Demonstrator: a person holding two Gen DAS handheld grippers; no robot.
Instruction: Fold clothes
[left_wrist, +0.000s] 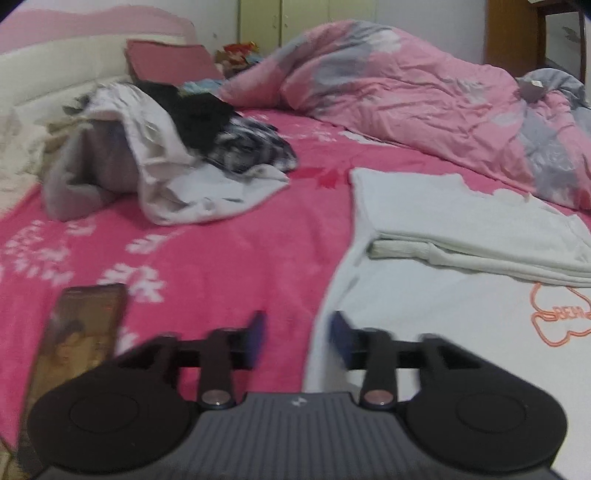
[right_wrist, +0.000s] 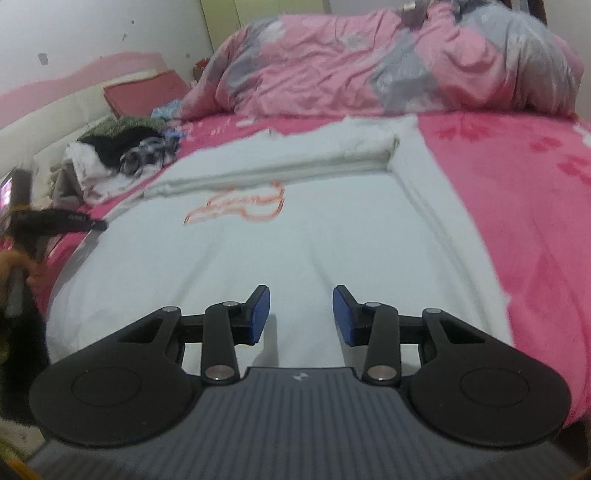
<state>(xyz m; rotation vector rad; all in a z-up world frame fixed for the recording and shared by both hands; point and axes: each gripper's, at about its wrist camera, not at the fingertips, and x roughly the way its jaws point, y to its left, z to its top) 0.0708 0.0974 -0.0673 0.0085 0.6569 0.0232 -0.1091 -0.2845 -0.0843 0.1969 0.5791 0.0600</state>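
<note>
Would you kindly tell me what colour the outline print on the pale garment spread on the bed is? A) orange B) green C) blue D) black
A: the print on the pale garment is drawn in orange lines, seen in both wrist views, just below the folded-over part of the cloth.

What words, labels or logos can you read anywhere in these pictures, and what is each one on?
Orange outlined print on the pale garment: lettering inside it, upside down and blurred; not readable for sure.
Small white emblem on the right tool's grey body: a logo, no letters.
The same emblem on the left tool.
Nothing else is legible.
</note>
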